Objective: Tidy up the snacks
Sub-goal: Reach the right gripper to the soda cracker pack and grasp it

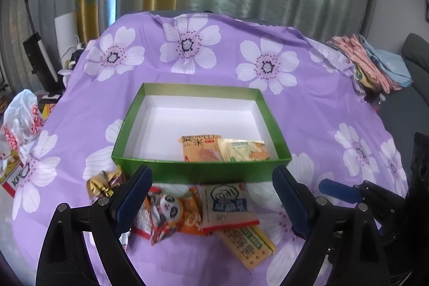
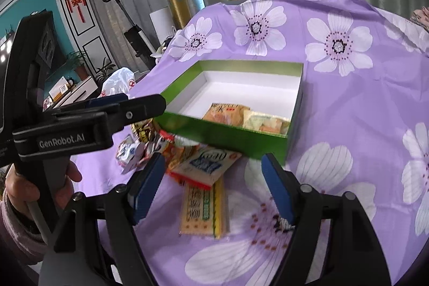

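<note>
A green box (image 1: 198, 173) with a white inside stands on the purple flowered cloth. Two snack packets (image 1: 222, 150) lie in its near right corner; they also show in the right wrist view (image 2: 241, 117). In front of the box lies a pile of snack packets: a white and blue one (image 1: 228, 203), a panda one (image 1: 166, 213), a yellow one (image 1: 246, 243), a gold wrapper (image 1: 104, 182). My left gripper (image 1: 211, 195) is open and empty above the pile. My right gripper (image 2: 211, 184) is open and empty above the white and blue packet (image 2: 206, 165) and the yellow packet (image 2: 202, 208).
A white plastic bag and a KFC box (image 1: 18, 141) sit at the table's left edge. Folded cloths (image 1: 372, 63) lie at the far right. A vacuum (image 1: 40, 55) stands by the curtains. The left gripper's body (image 2: 88, 125) crosses the right wrist view.
</note>
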A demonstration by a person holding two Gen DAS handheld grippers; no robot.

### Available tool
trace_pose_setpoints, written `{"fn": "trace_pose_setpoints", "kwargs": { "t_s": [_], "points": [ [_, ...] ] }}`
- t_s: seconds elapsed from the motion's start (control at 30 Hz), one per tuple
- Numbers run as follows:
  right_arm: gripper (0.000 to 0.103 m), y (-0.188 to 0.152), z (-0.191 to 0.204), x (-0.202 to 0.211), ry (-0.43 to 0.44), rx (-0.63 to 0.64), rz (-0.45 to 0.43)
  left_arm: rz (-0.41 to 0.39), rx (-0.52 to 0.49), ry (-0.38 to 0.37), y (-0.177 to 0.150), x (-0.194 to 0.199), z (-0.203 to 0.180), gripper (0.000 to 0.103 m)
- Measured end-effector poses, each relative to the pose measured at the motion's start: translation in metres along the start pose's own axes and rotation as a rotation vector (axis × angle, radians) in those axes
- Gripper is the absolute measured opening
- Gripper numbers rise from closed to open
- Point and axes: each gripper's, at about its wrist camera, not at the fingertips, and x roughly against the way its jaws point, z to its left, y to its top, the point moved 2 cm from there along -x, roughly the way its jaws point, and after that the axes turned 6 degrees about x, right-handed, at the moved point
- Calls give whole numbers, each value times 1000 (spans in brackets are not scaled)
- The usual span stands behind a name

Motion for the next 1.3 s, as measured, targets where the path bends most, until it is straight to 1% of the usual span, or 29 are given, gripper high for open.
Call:
{"fn": "trace_pose_setpoints", "kwargs": {
  "t_s": [0.27, 0.47, 0.67, 0.87, 0.93, 1.03, 1.1, 1.3],
  "points": [
    [75, -21, 4, 8, 6, -10, 22, 10, -16, 11, -19, 8, -8, 91],
    [75, -38, 4, 11, 2, -19, 47, 33, -20, 16, -32, 6, -12, 91],
    [75, -49, 5, 9, 5, -24, 65, 71, -21, 13, -45, 1, -14, 91],
    [75, -61, 4, 1, 8, -16, 99, 125, -6, -2, -58, -9, -11, 91],
    [75, -65, 4, -2, 11, -6, 111, 152, 9, -22, -64, -14, -8, 91],
    [75, -69, 3, -6, 6, 16, 133, 194, 45, -73, -71, -20, -3, 91],
    [75, -74, 3, -9, 3, 34, 148, 212, 66, -108, -76, -24, 2, 91],
    [75, -83, 4, -18, 4, 87, 189, 252, 122, -178, -93, -34, 14, 91]
  ]
}}
